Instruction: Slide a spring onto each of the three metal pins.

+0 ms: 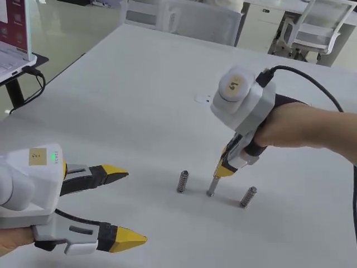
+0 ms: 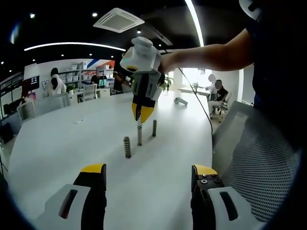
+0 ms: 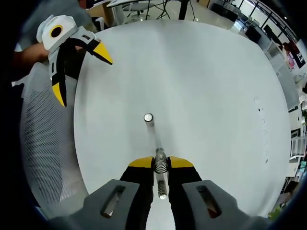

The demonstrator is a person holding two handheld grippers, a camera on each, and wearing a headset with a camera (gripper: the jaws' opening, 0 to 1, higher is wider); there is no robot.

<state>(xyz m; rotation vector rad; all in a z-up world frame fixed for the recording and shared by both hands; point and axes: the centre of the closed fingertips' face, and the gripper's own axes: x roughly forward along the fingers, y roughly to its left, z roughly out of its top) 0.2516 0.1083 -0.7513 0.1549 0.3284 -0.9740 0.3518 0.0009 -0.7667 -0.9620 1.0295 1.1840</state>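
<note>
Nearest, left tool [image 1: 134, 206] released, jaws spread wide over plain white bench [image 1: 139, 100]. Beyond, right tool [image 1: 226, 167] clenched on small coiled metal spring [image 3: 161, 166], held atop bare upright metal pin [image 1: 212, 187], between one spring-clad pin [image 1: 182, 181] and second spring-clad pin [image 1: 248, 197].

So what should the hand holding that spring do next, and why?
Probably ease the right gripper straight down: its jaws are shut on a spring hanging just above the bare middle pin, while the left pin and right pin already carry springs.
</note>
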